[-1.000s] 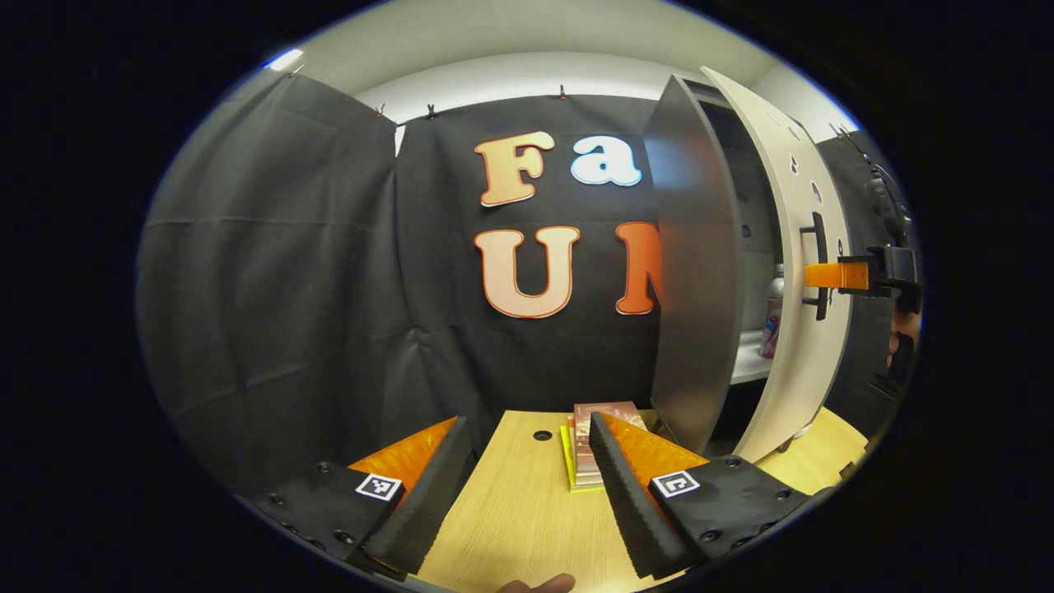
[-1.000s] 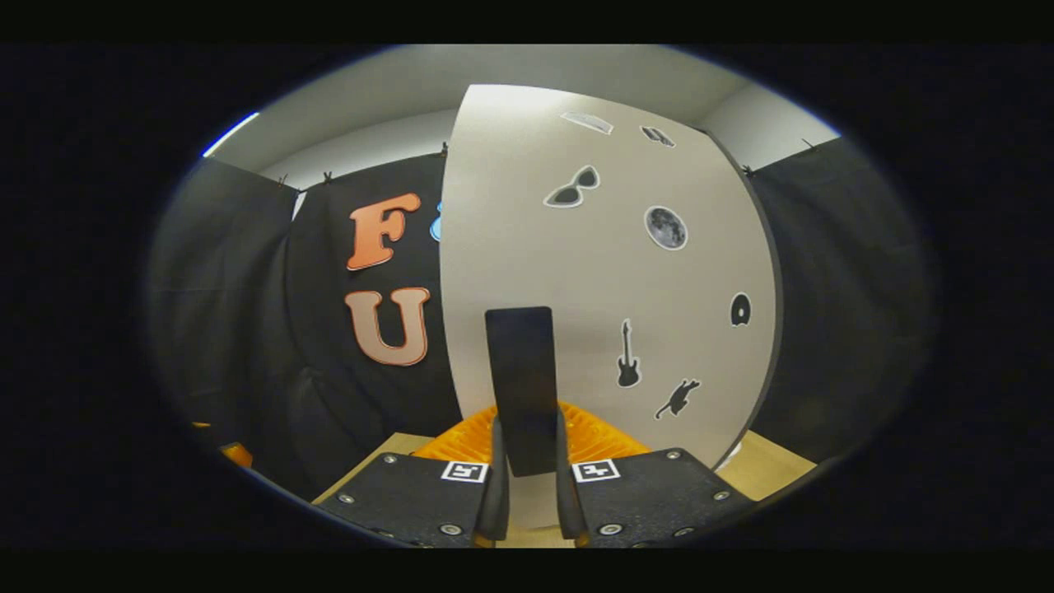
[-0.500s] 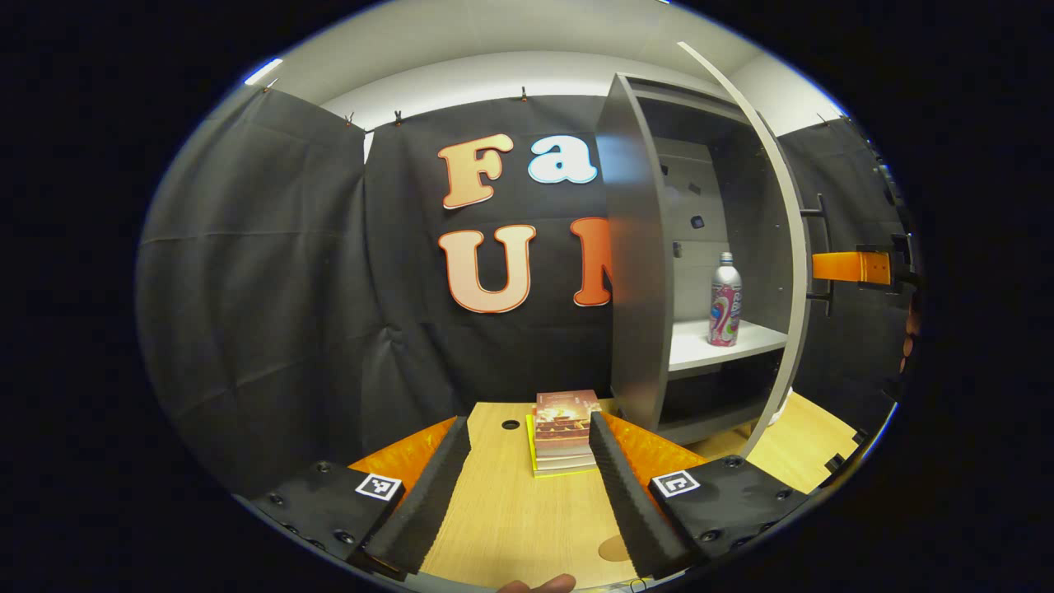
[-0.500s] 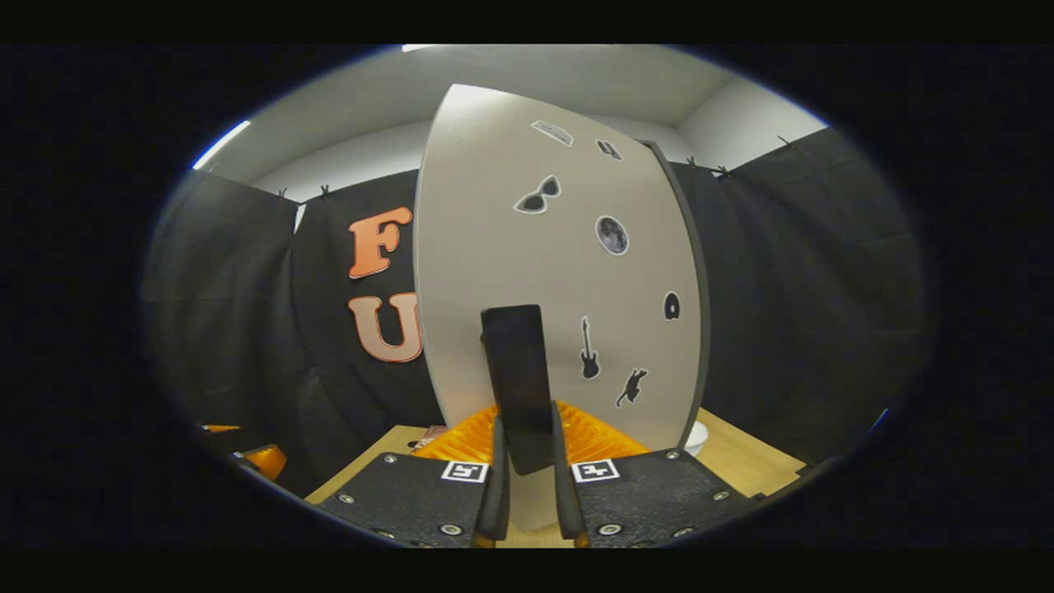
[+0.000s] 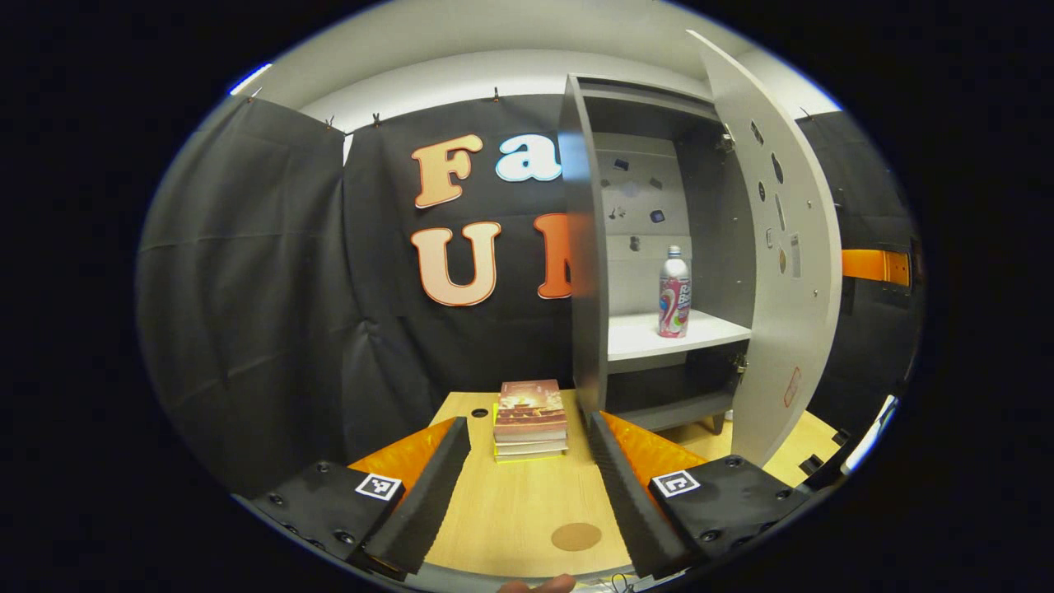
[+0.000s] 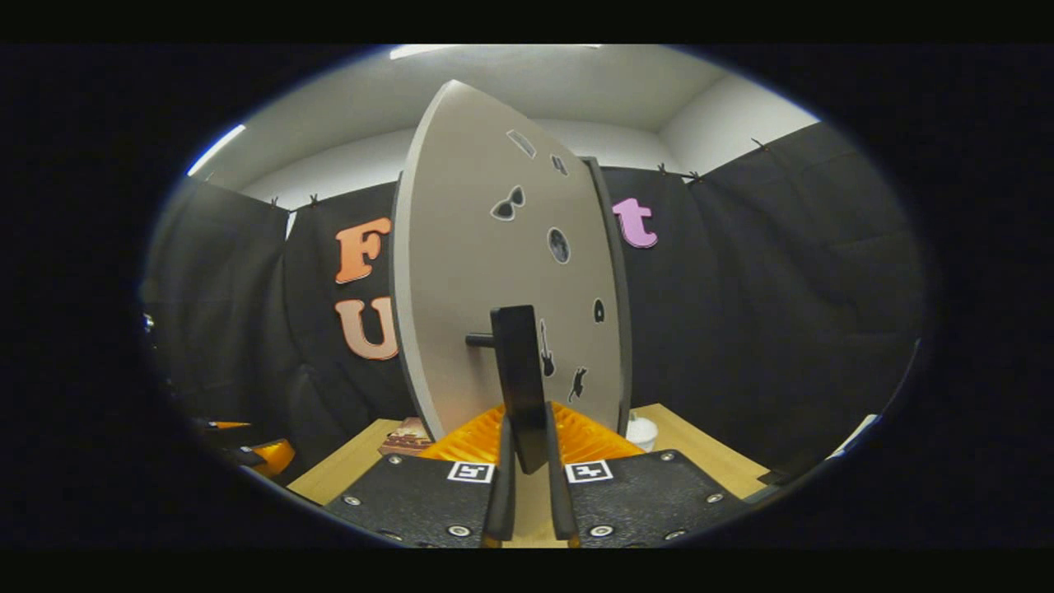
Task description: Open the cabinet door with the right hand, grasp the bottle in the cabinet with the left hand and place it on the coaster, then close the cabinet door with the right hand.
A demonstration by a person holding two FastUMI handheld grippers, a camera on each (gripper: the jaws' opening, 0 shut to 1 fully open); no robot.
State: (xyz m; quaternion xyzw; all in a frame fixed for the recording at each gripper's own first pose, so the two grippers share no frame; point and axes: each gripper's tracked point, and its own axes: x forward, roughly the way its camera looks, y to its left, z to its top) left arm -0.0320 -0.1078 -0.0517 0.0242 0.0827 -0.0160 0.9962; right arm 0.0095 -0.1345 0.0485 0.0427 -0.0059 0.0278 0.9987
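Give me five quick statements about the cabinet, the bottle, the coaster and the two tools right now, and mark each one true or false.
1. The bottle stands upright on the white shelf inside the cabinet. True.
2. The left tool is shut on the bottle. False: its fingers are spread apart over the table, with nothing between them.
3. The right tool grips the black door handle. True.
4. The coaster already carries the bottle. False: the round brown coaster lies bare on the table.
5. The cabinet door is closed. False: it is swung wide open, showing the inside of the cabinet.
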